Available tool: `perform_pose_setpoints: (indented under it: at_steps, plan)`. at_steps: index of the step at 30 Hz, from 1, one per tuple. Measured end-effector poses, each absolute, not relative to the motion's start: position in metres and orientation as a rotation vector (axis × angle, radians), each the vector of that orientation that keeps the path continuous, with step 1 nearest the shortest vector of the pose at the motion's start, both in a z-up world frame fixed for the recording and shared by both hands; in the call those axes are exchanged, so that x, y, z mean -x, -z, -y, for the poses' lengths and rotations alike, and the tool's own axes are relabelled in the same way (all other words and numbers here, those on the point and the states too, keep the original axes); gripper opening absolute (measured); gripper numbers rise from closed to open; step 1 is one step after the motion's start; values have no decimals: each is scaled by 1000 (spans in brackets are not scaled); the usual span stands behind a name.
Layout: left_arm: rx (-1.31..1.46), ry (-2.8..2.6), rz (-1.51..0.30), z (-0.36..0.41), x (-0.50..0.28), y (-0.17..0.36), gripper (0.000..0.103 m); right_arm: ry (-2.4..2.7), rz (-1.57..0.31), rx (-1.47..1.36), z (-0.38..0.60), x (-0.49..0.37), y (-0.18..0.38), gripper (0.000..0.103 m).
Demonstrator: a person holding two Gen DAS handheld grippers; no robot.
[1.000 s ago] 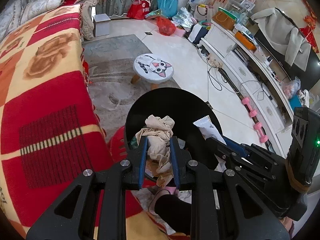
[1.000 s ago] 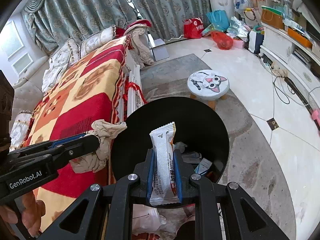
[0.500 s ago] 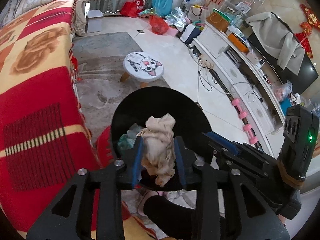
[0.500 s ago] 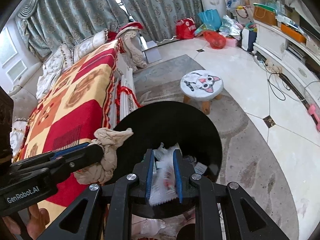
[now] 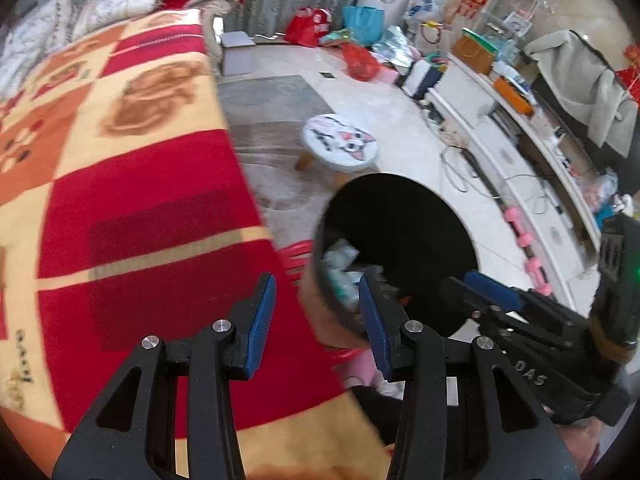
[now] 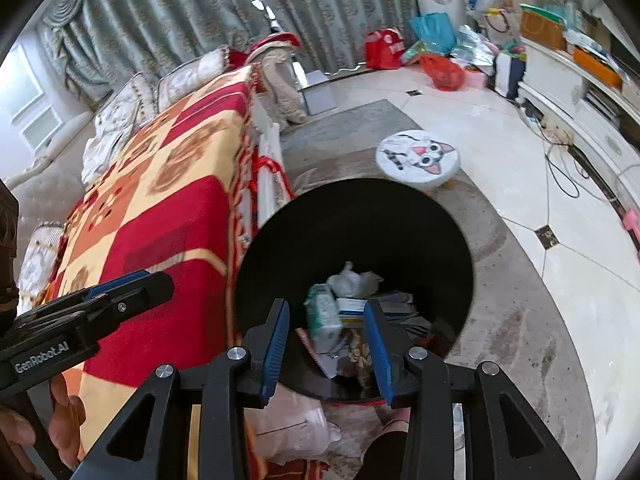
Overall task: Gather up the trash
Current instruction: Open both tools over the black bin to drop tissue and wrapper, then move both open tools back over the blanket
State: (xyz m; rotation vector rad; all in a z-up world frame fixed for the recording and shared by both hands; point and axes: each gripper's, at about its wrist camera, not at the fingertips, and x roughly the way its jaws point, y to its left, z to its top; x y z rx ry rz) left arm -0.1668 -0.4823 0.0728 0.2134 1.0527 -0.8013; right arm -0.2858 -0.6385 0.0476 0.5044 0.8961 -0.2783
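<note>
A: Where is the rubbish sitting?

B: At the bottom of the round black plastic bin, whose smooth dark wall curves up around it. There is a crumpled white plastic bag, a pale green soft tissue pack and some flat printed card and wrappers, all heaped loosely together.

A: And the right gripper?

B: Its black angular arms end in ribbed blue pads. The jaws are opening, released, with nothing pinched; through the gap you only see the rubbish far below in the bin.

A: The left gripper?

B: Same build, jaws opening and empty. It hangs over the edge where the red, orange and cream checked woven blanket meets the bin rim; the blanket looks fuzzy and the view is blurred.

A: Anything else nearby?

B: A small round white stool with a cartoon cat face printed on top stands on wooden legs just beyond the bin, on a worn grey rug over glossy pale floor tiles. A hand grips the left tool's handle.
</note>
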Motion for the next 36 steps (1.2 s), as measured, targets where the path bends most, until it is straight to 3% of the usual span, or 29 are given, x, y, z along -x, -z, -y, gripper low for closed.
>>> perform_pose_setpoints:
  at_steps: [5,10,25,36]
  plan:
    - [-234,731,-1028,446,160,-72,41,221,-910,-464,608,274,-52,42]
    - [-206,666,-1040,397,147,-71,41,158,-915,-445,575,261,-56,57]
    - [-116,384,-1068,221,100,-72,41,-161,-969,-328,436,203,-61,58]
    - [-70,77,-1150,84,53,-29,41,-345,-1027,-197,335,164,-52,59]
